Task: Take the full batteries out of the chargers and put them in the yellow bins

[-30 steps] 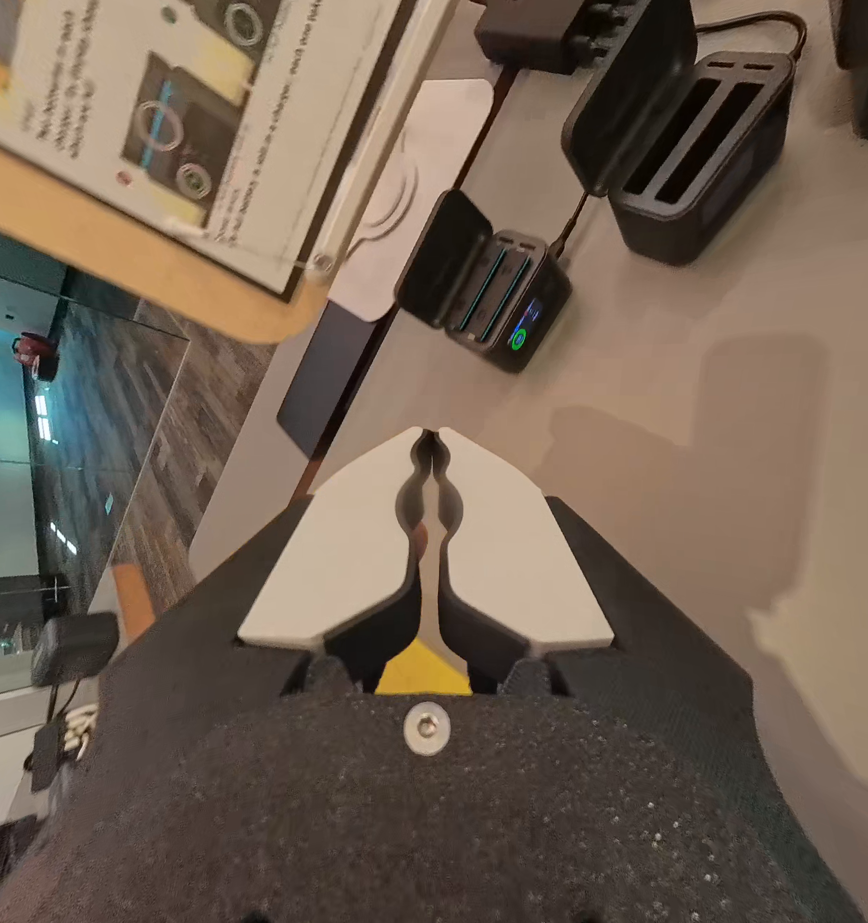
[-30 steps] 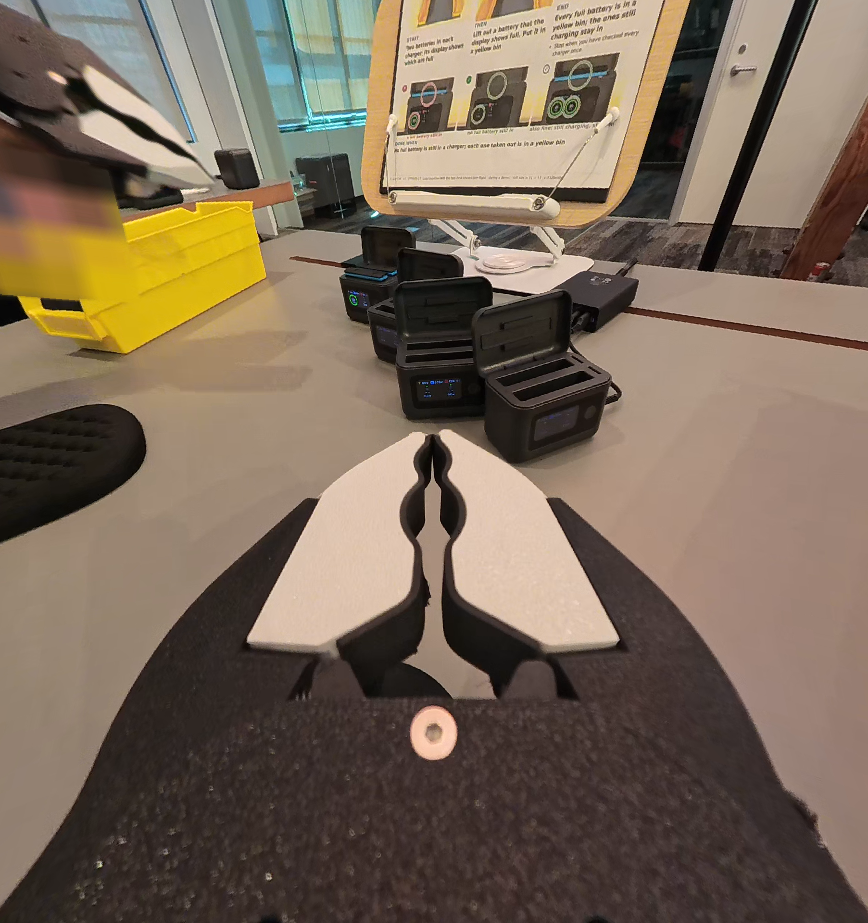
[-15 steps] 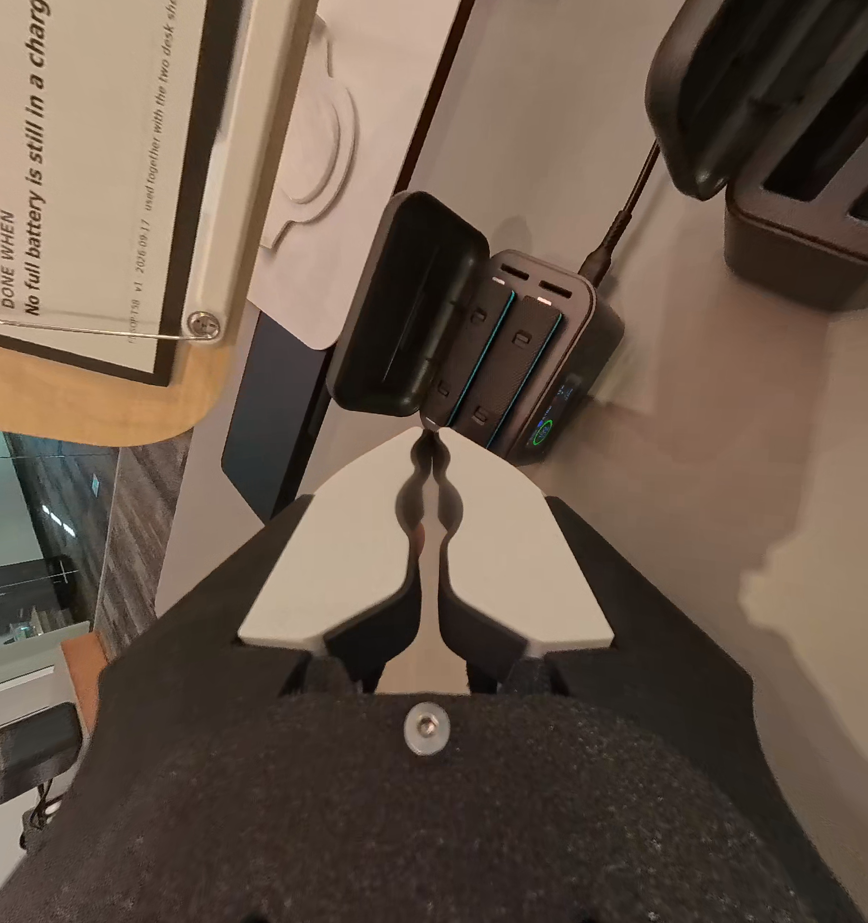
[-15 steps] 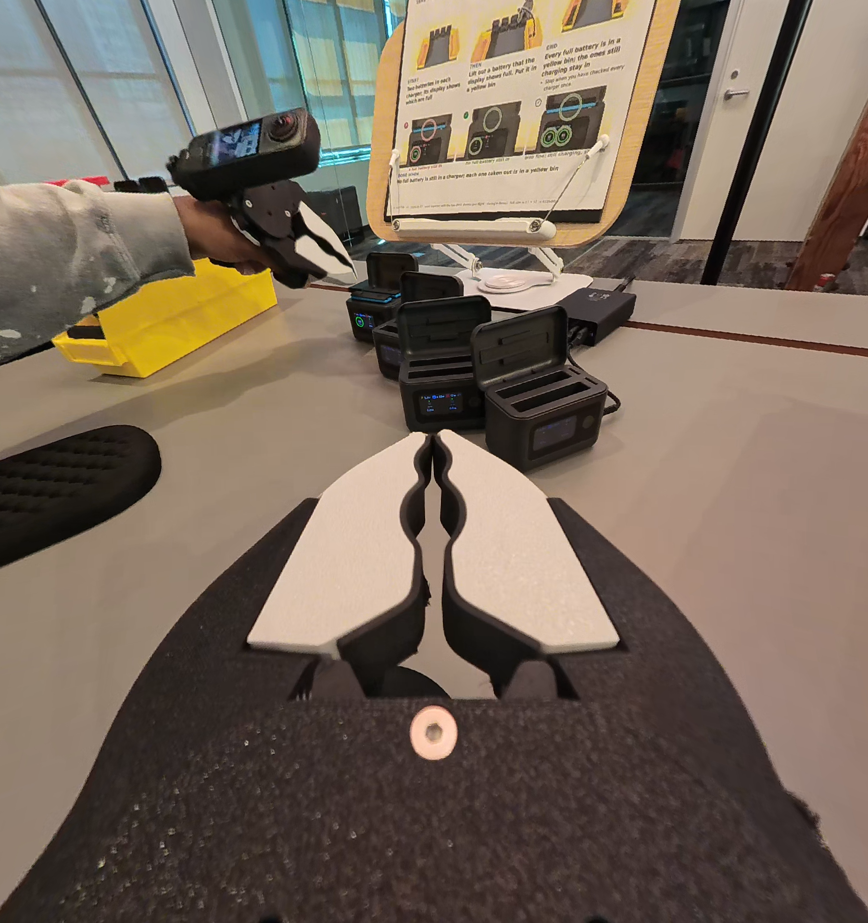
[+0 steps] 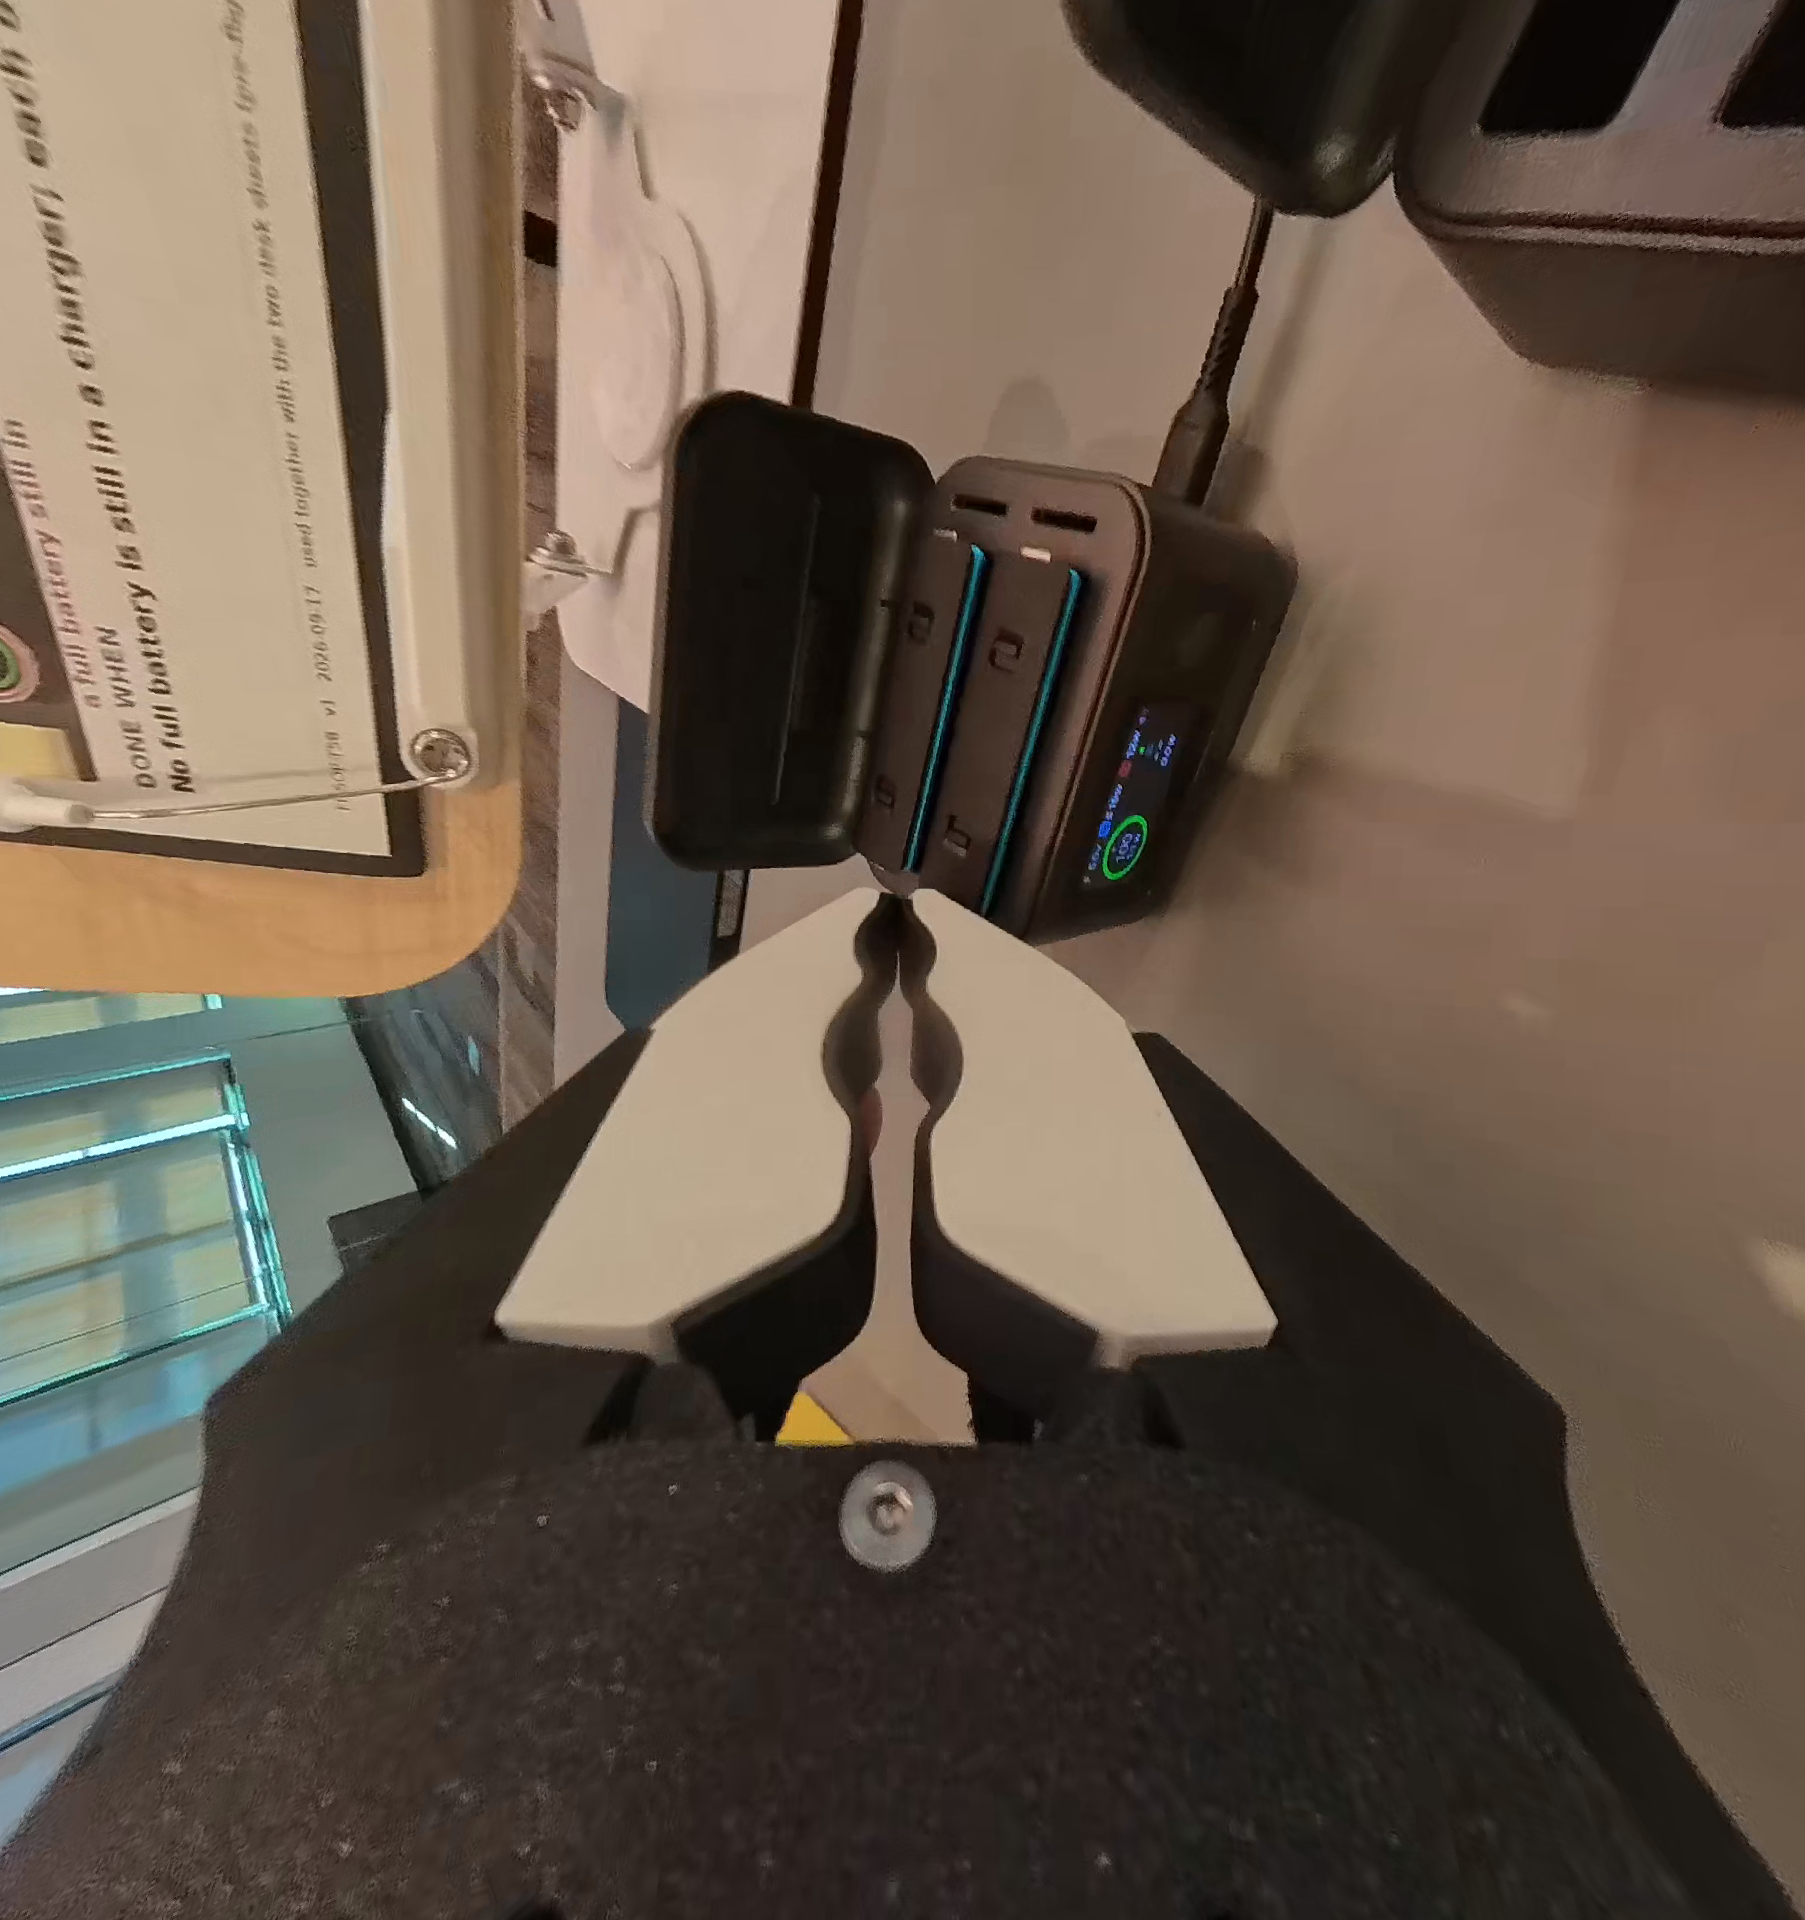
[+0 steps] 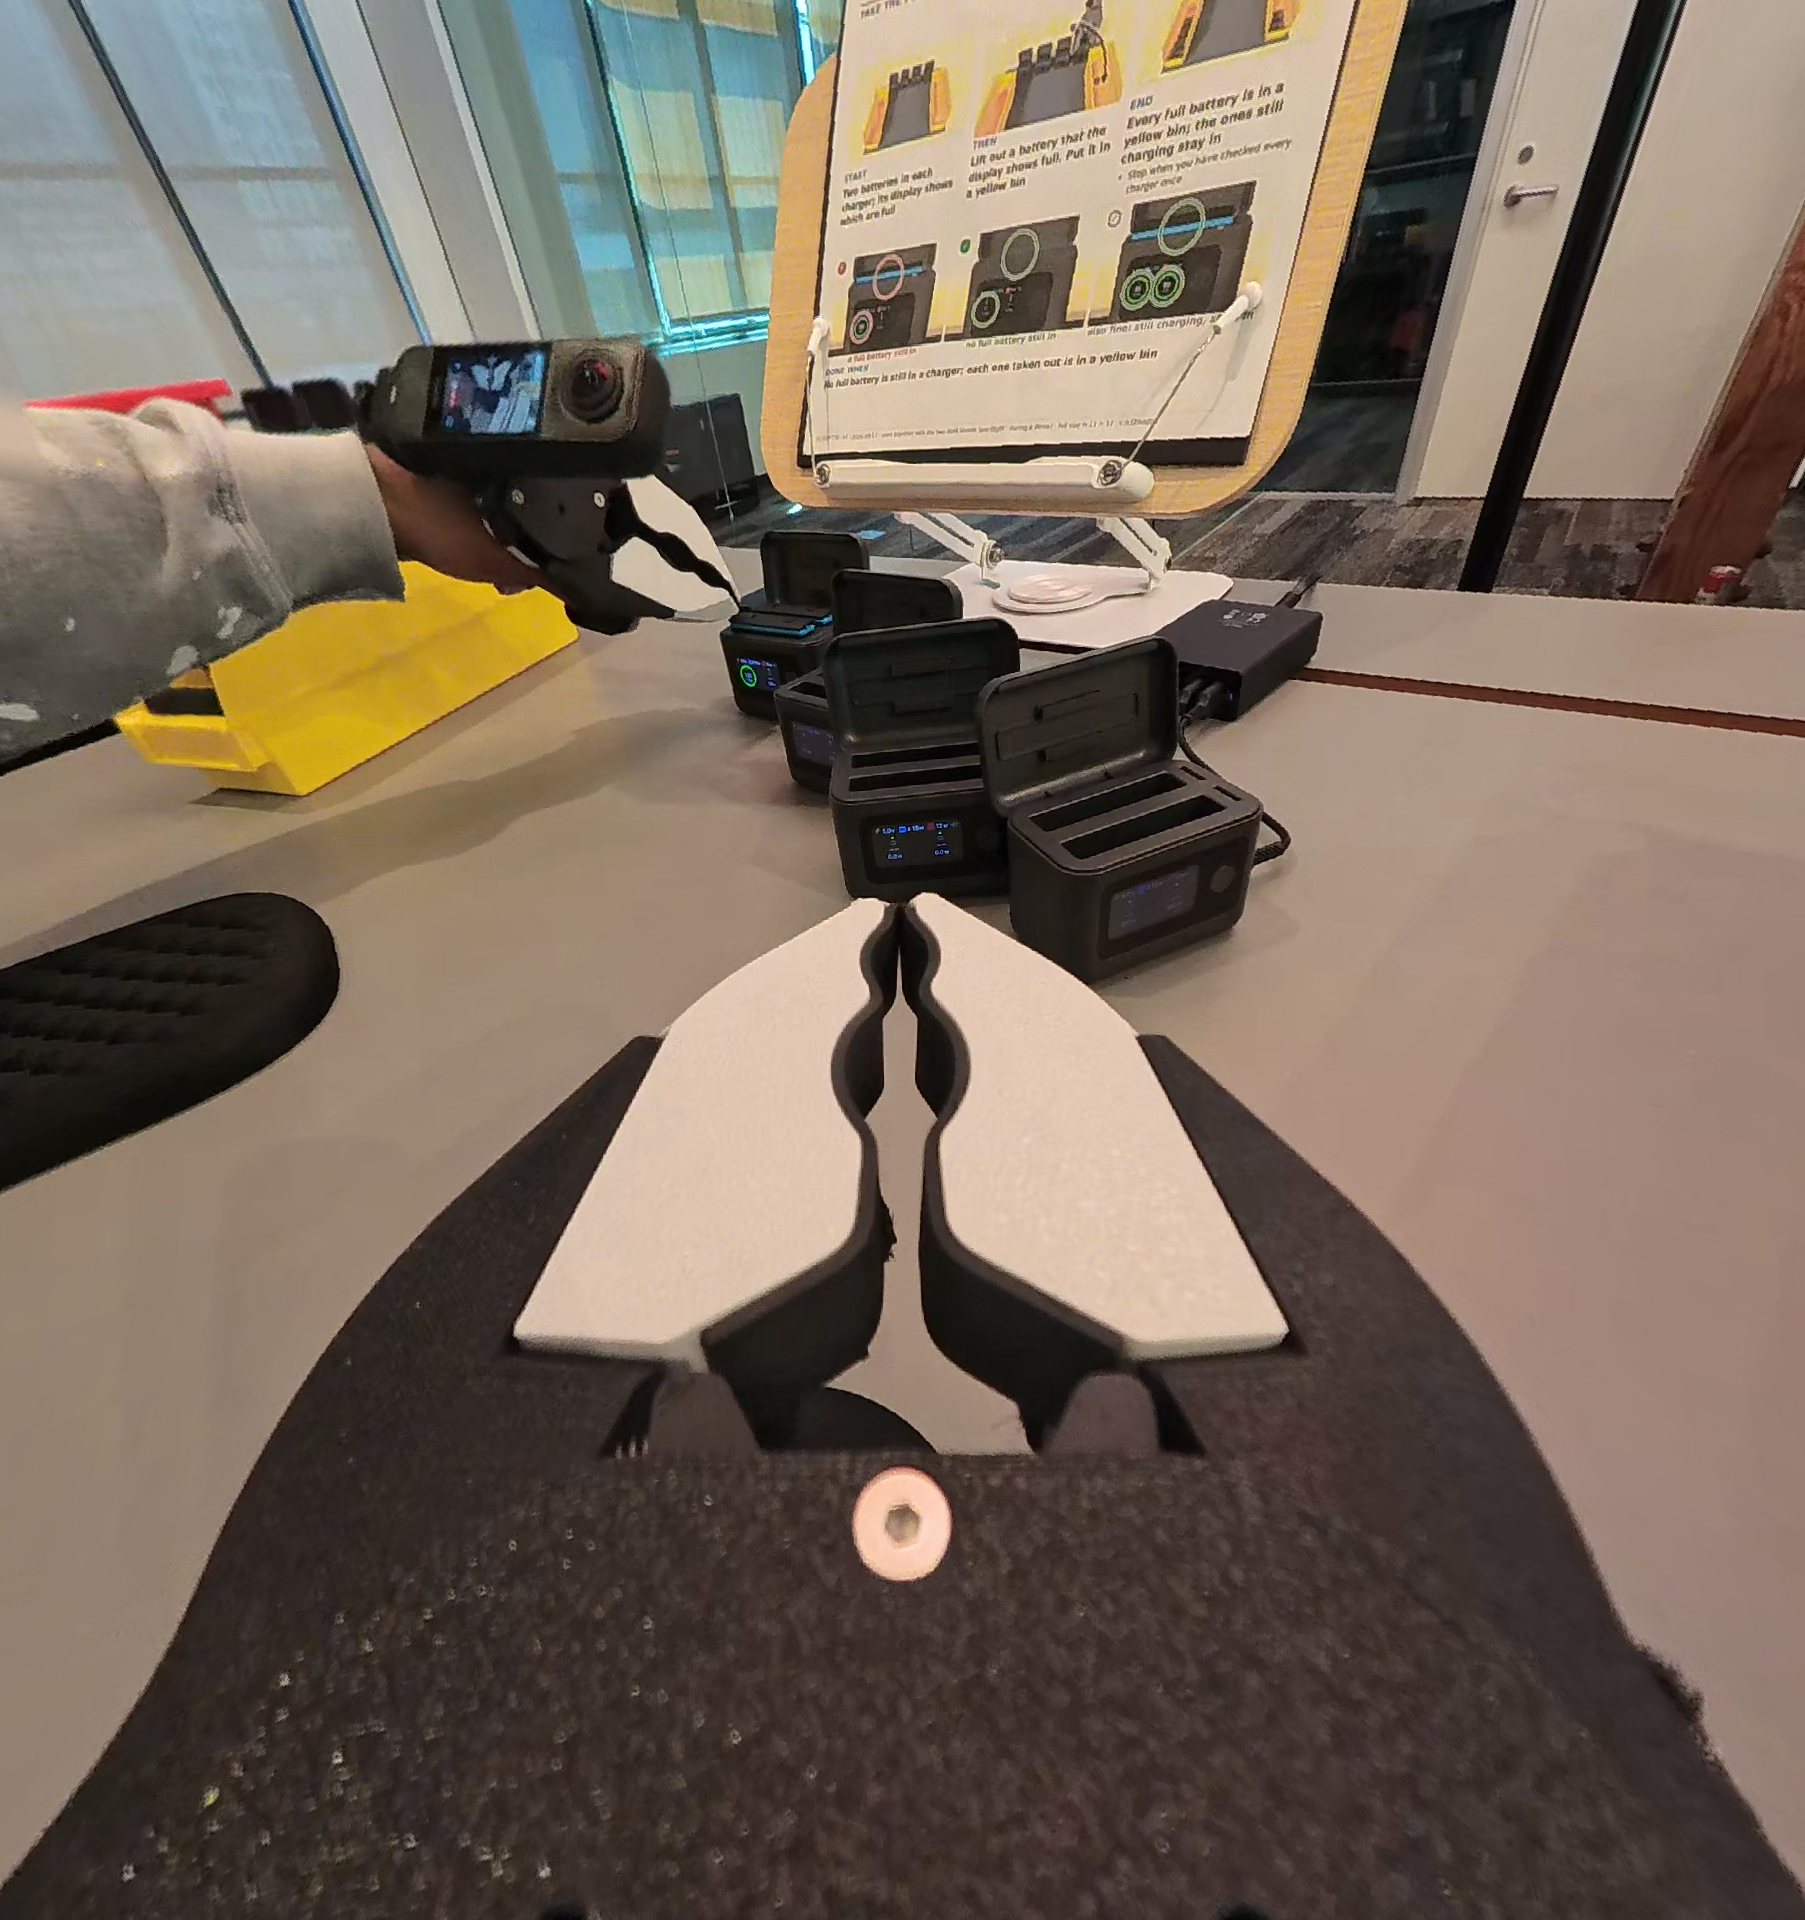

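Left gripper (image 5: 893, 904): jaws closed, holding nothing, tips just at the near corner of the far charger (image 5: 1064, 686), centre of the left wrist view. In the right wrist view the same gripper (image 6: 716, 603) sits left of centre, held by a hand (image 6: 441, 530) in a grey sleeve (image 6: 129, 561), its tips just above that charger's (image 6: 773, 655) top edge. Contact cannot be told from either view.

Far charger: lid (image 5: 773, 634) open and standing upright. Two batteries (image 5: 981, 707) with blue edge stripes sit side by side in its slots. Its display (image 5: 1132, 800) is lit, with a green ring. A cable (image 5: 1215, 384) plugs into its back end.

Right gripper (image 6: 898, 914): jaws closed, empty, low over the grey table (image 6: 1500, 1091), lower centre of its view, pointing at the charger cluster but apart from it.

Other chargers, centre of the right wrist view: one with a lit display (image 6: 919, 821), one to its right with both slots empty (image 6: 1126, 852), and one behind (image 6: 867, 675), partly hidden. All lids up.

Yellow bin (image 6: 358, 675): left of the frame on the table, behind the sleeve and well apart from the chargers. Its contents cannot be seen.

Instruction board (image 6: 1064, 239) on a white stand (image 6: 1064, 582), upper centre, behind the chargers. Black power brick (image 6: 1241, 634) just right of the stand. Black textured pad (image 6: 119, 1018) at the left edge.
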Tool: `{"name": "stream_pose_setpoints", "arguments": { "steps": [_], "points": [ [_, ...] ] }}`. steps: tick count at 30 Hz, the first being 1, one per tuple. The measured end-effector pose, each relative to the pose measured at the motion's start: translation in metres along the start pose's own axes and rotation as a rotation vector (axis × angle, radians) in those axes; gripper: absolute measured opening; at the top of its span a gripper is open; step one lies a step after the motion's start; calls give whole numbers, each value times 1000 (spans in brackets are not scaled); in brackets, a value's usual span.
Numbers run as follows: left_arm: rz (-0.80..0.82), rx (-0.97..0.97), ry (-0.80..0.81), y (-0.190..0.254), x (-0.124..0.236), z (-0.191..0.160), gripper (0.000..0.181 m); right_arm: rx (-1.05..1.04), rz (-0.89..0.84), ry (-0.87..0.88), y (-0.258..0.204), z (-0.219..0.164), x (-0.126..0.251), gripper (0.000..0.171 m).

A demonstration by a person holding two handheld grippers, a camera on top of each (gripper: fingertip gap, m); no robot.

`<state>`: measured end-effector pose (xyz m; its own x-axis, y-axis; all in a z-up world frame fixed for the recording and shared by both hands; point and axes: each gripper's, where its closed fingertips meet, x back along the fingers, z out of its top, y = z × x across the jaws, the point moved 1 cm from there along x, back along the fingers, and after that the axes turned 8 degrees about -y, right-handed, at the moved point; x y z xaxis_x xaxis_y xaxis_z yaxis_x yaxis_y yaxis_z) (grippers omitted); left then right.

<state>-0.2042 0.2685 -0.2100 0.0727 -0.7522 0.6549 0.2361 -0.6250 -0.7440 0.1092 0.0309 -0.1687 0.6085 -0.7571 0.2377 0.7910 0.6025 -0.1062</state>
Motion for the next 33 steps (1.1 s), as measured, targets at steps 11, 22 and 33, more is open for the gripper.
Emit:
{"name": "stream_pose_setpoints", "arguments": {
  "steps": [11,22,33],
  "points": [
    [-107,102,38,1,1,6,0,-12,2,5,1,0,1,0],
    [-116,39,-12,2,0,6,1,-7,3,-1,1,0,0,0],
    [-98,256,81,-7,17,7,0,-22,8,17,2,1,2,0]
  ]
}}
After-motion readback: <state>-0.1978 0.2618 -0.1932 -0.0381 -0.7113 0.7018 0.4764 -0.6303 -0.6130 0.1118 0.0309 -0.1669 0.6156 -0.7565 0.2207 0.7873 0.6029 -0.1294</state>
